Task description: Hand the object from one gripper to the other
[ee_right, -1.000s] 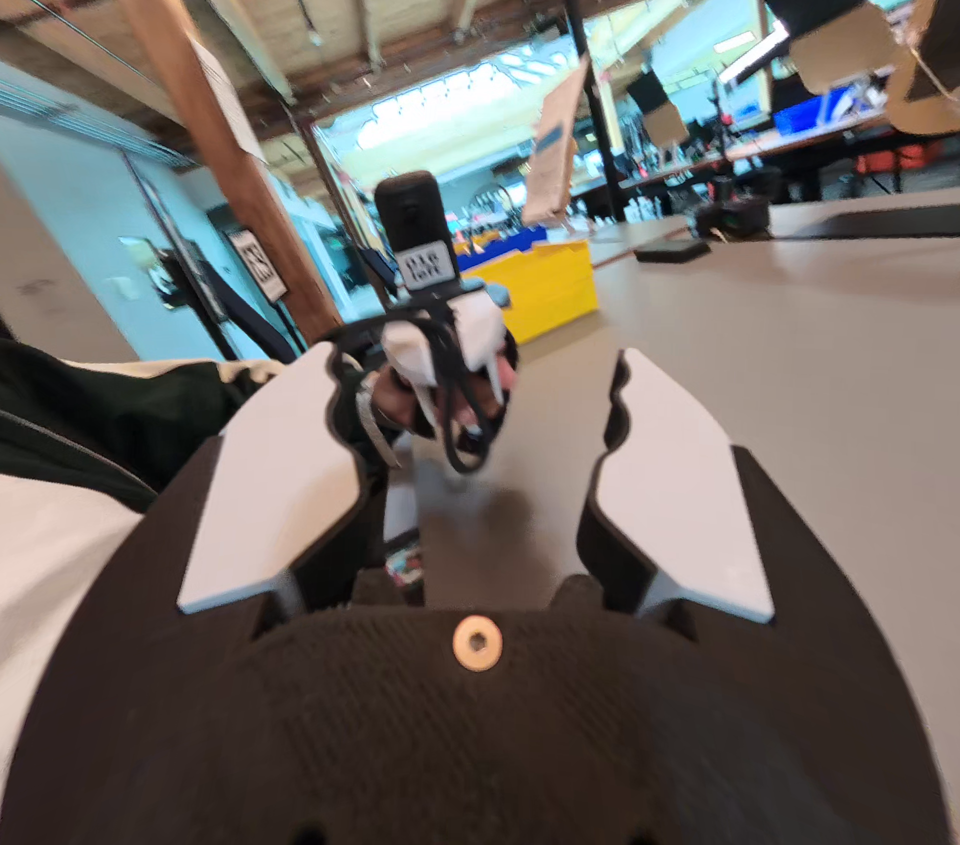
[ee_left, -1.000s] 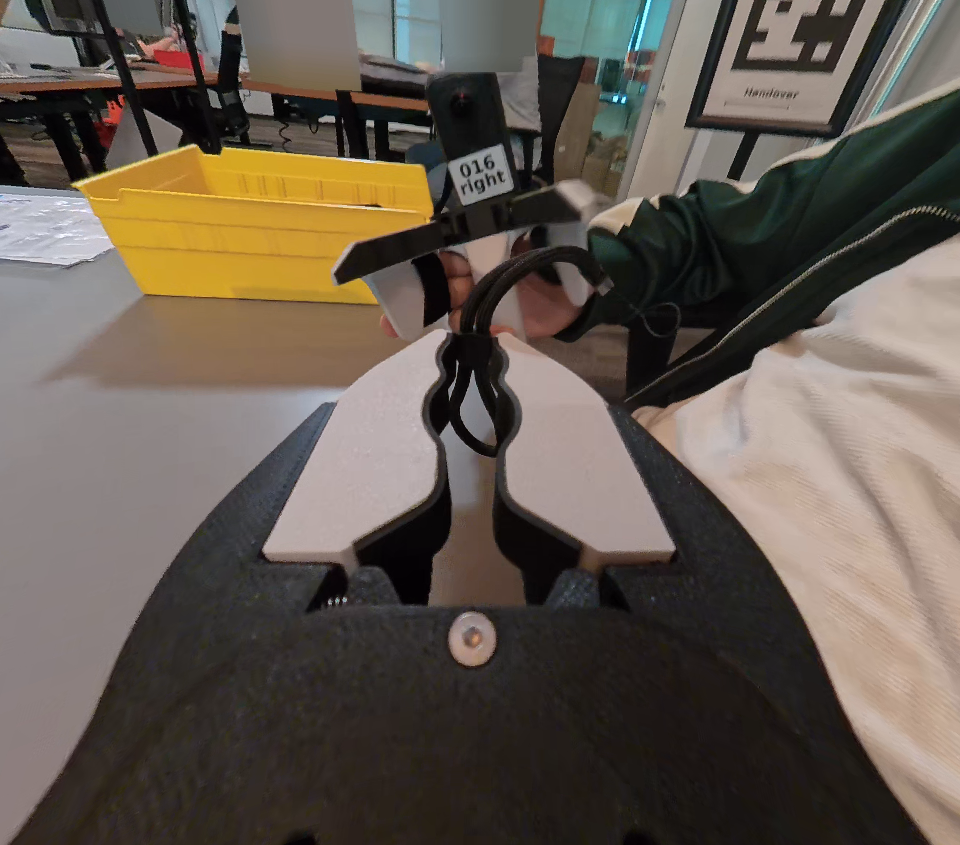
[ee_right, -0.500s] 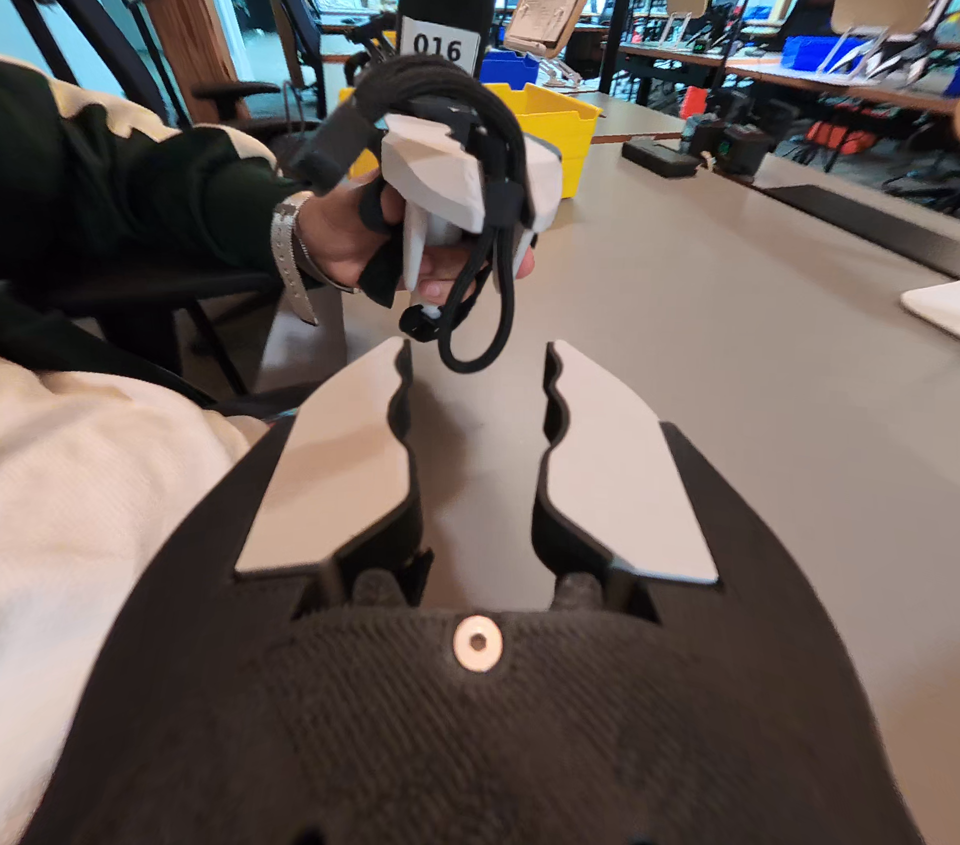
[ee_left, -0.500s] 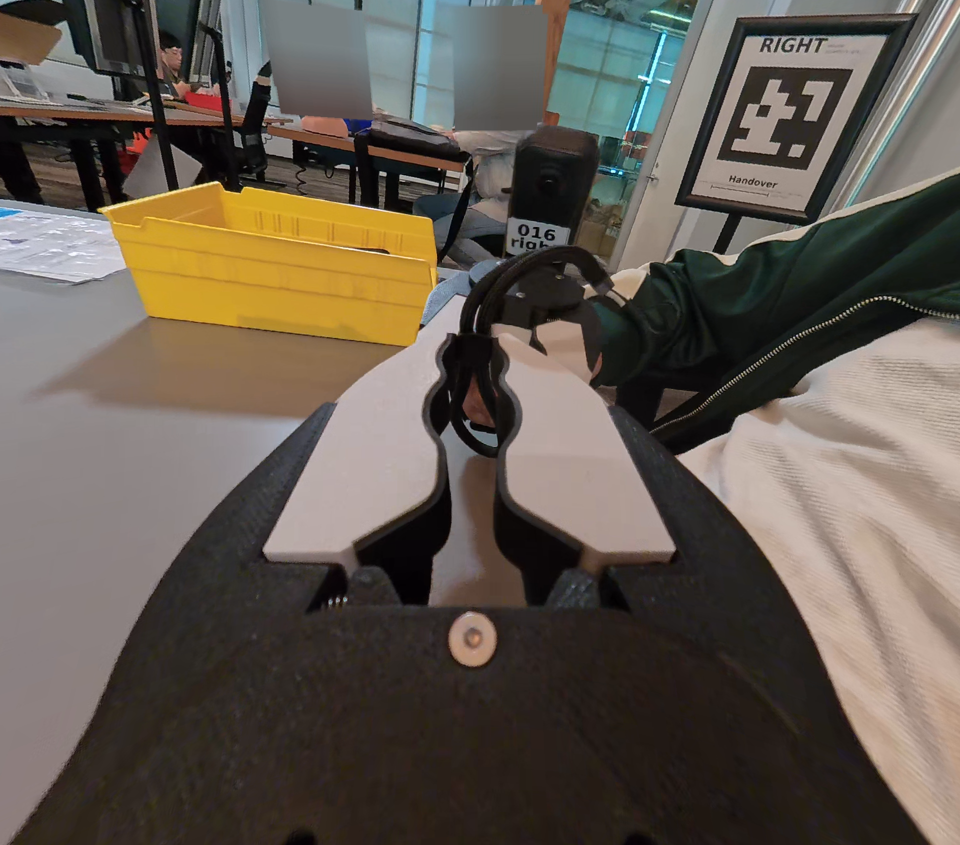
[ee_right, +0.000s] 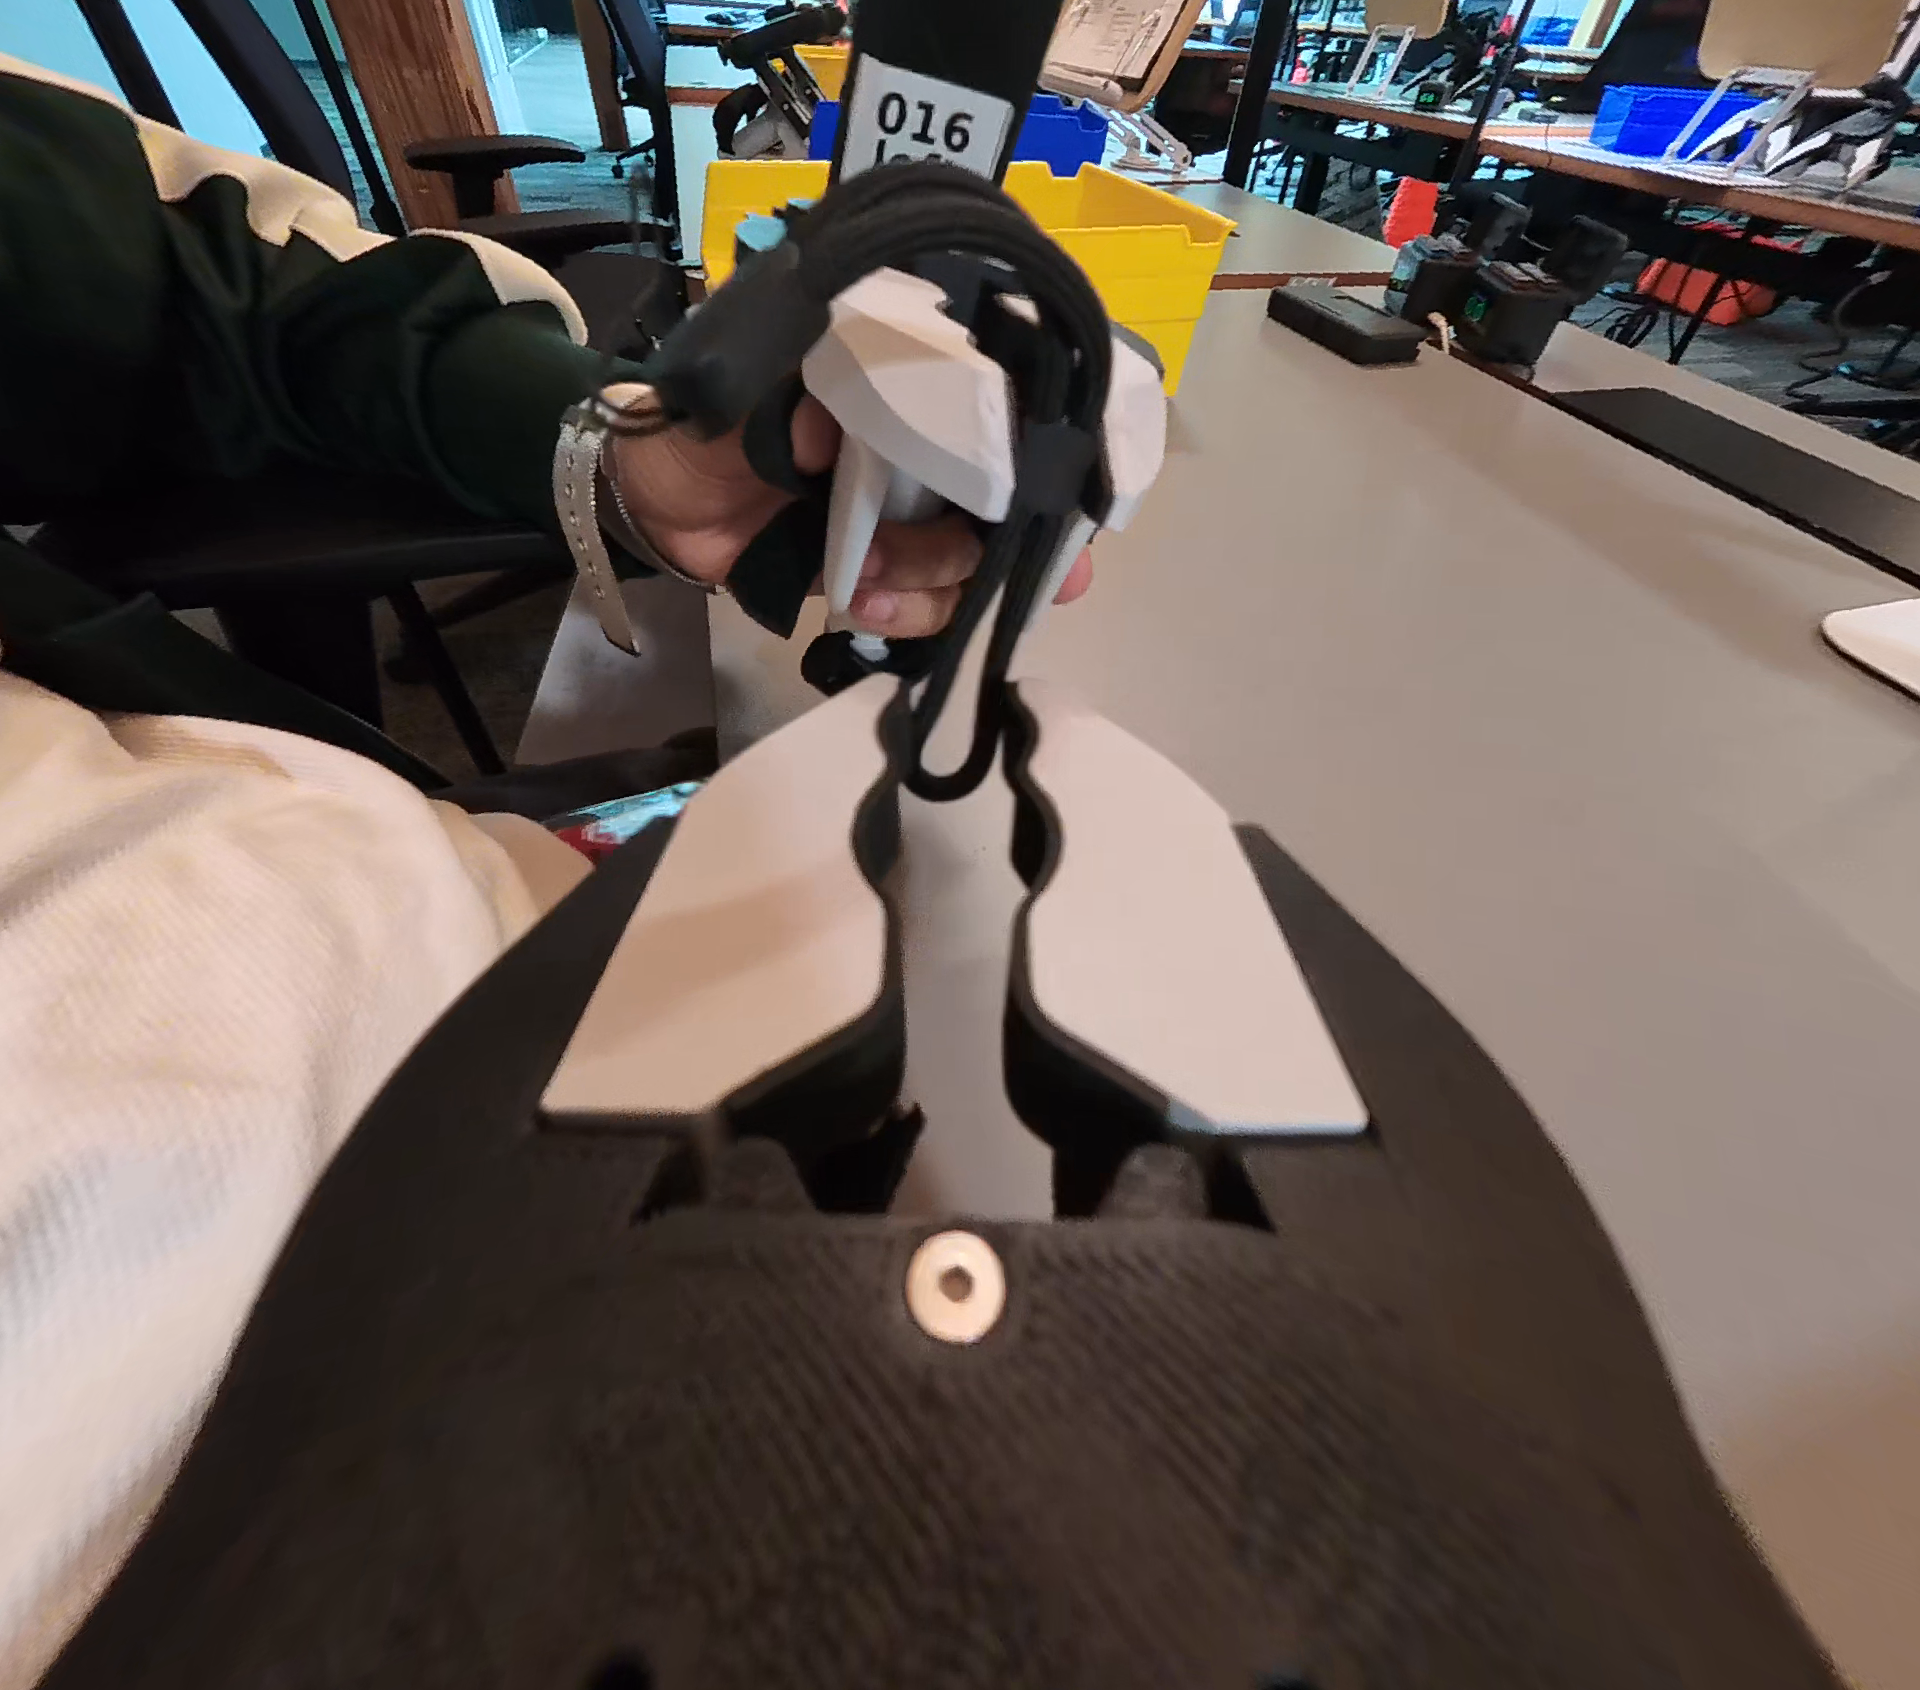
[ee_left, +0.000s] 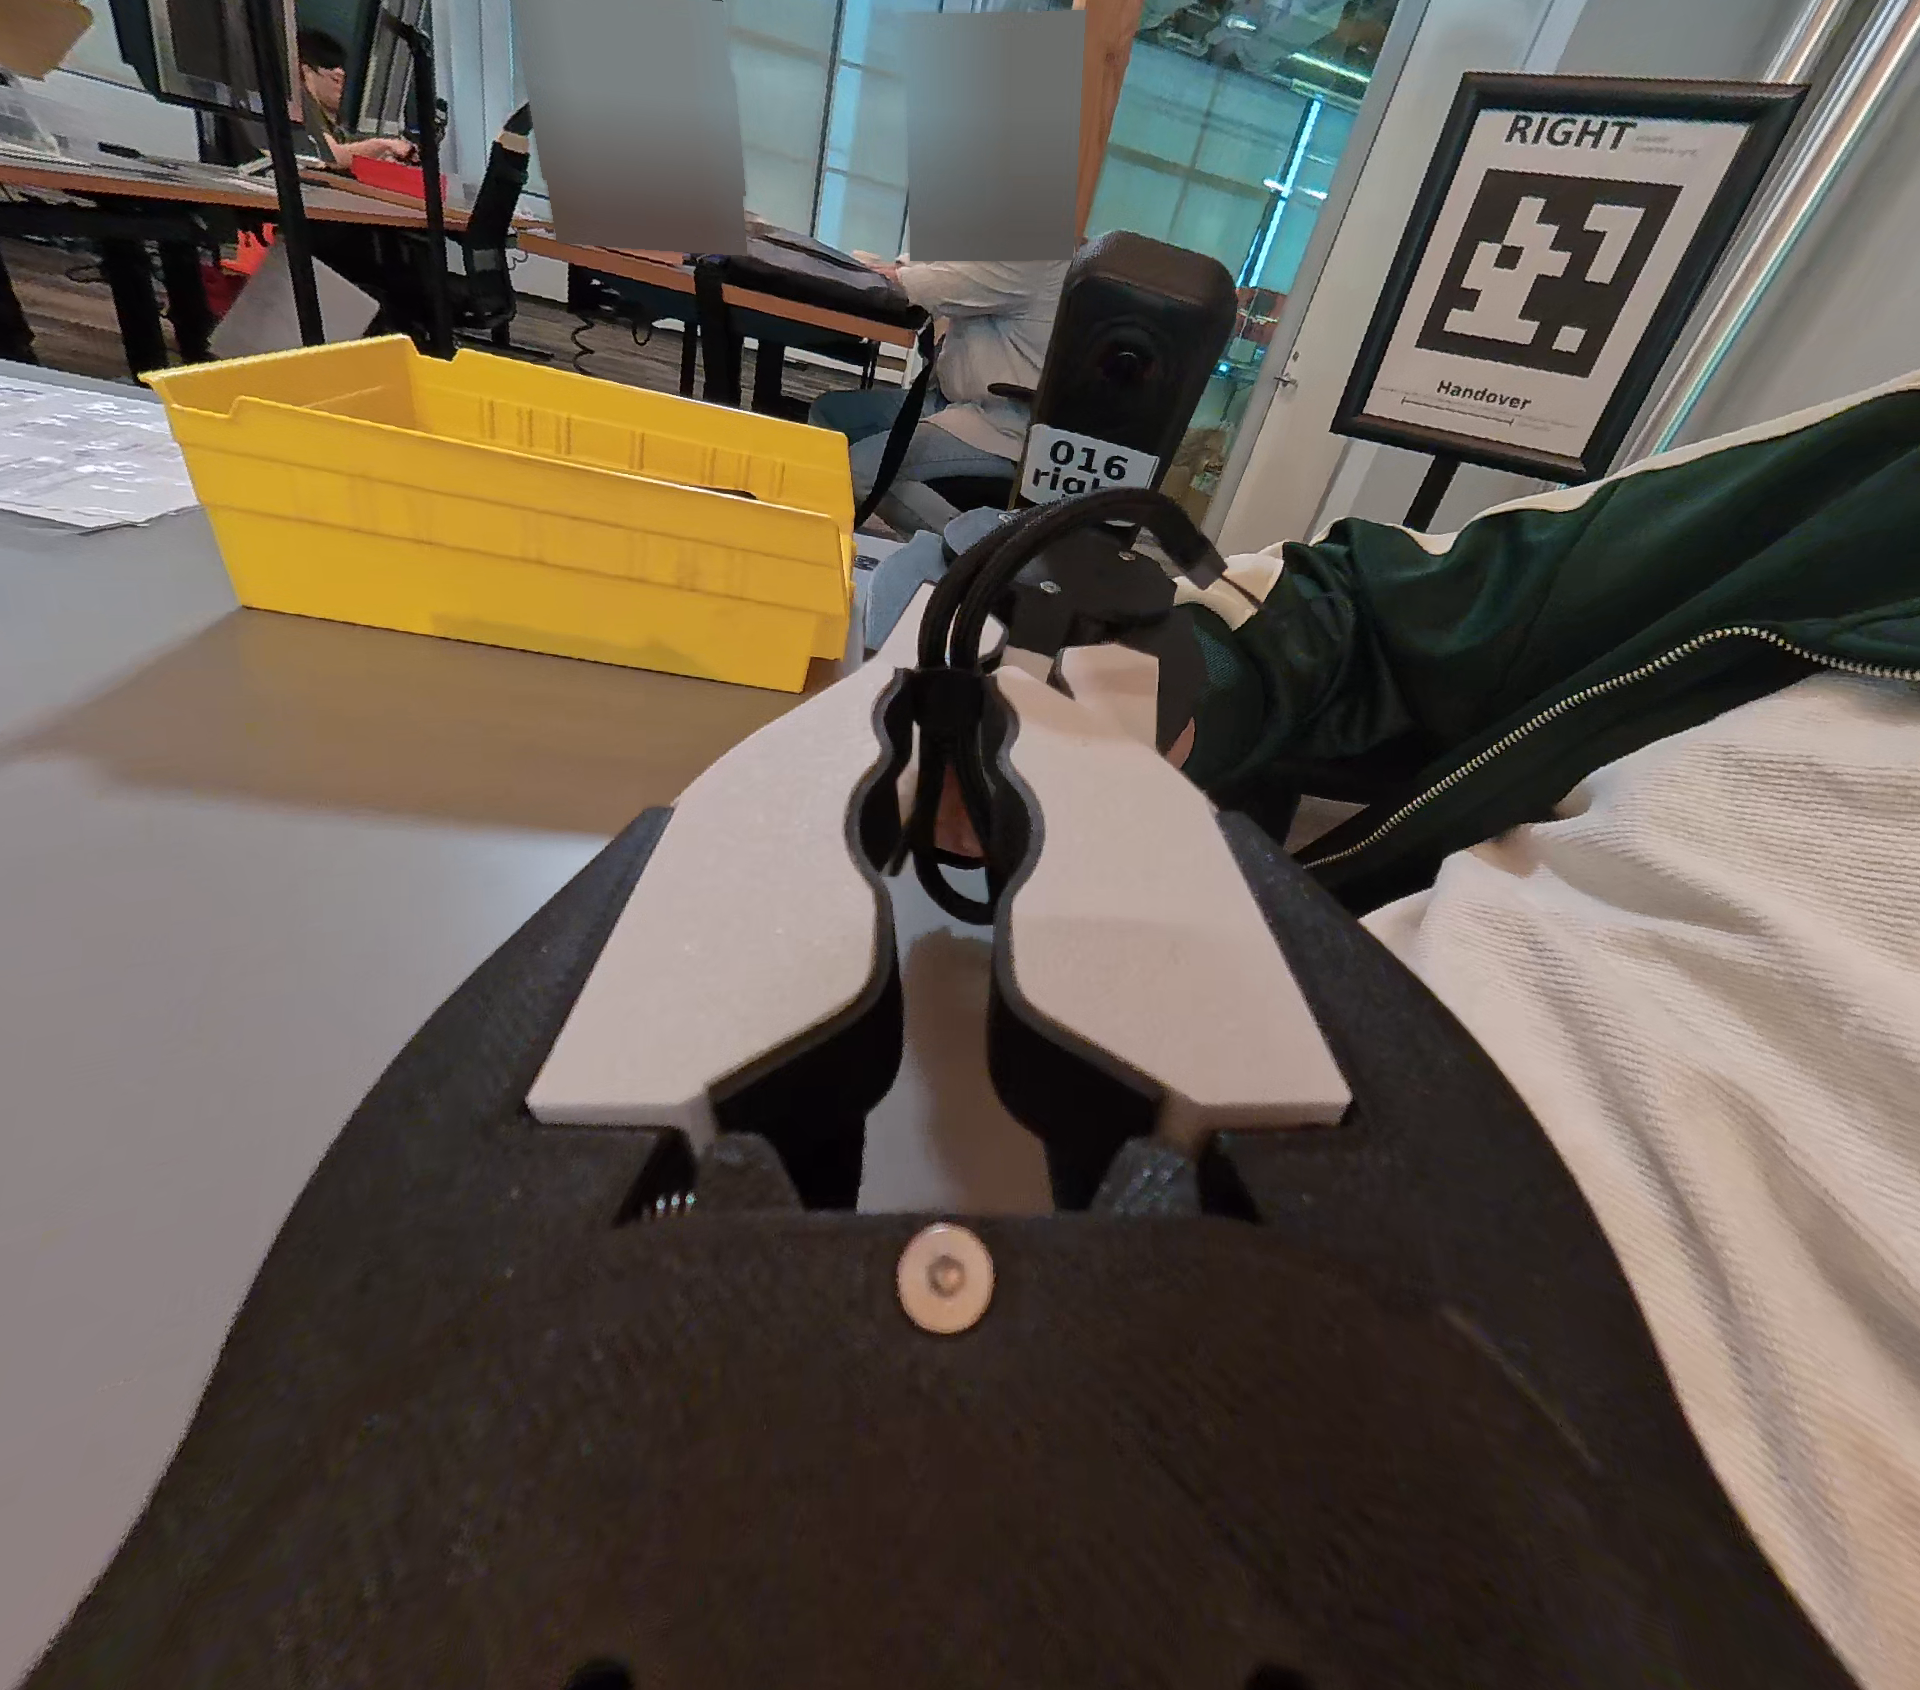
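Left gripper [ee_left: 943, 695] pinches the bundled black cable [ee_left: 951, 767] at its tips. Right gripper [ee_right: 951, 721] sits spread around the cable's hanging loop, not clamped. Yellow bin [ee_left: 499, 497] far left on grey table [ee_left: 260, 809].

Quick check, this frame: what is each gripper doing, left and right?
Left gripper: shut on the bundled black cable.
Right gripper: open, fingertips either side of the cable's hanging loop, not clamped.
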A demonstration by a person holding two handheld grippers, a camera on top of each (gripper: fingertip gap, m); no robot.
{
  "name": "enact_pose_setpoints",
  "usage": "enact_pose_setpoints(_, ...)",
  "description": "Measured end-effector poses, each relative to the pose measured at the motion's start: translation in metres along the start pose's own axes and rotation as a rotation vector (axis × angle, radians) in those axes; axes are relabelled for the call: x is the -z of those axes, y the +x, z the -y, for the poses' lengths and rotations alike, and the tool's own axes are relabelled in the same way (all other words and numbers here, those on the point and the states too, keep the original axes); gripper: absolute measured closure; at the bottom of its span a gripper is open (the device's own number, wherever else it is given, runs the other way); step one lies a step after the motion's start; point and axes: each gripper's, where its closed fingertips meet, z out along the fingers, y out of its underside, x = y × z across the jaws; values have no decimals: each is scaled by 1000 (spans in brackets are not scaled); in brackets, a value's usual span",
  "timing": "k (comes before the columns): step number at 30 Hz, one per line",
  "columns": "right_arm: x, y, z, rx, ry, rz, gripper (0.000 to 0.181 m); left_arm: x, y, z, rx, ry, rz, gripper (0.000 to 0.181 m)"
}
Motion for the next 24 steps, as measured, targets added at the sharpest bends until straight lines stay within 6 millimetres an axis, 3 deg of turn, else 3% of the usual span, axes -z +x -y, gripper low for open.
enact_pose_setpoints(4,1,-2,1,-5,-1,9,173,-1,1,0,13,6,-12,169)
enact_pose_setpoints(12,12,3,14,-18,54,-12,174,5,-4,13,77,92,3,136)
enact_pose_setpoints(21,29,12,30,12,89,-61,174,13,-12,20,154,149,3,133)
enact_pose_setpoints(24,45,28,44,53,77,-152,174,12,-12,18,164,142,-5,133)
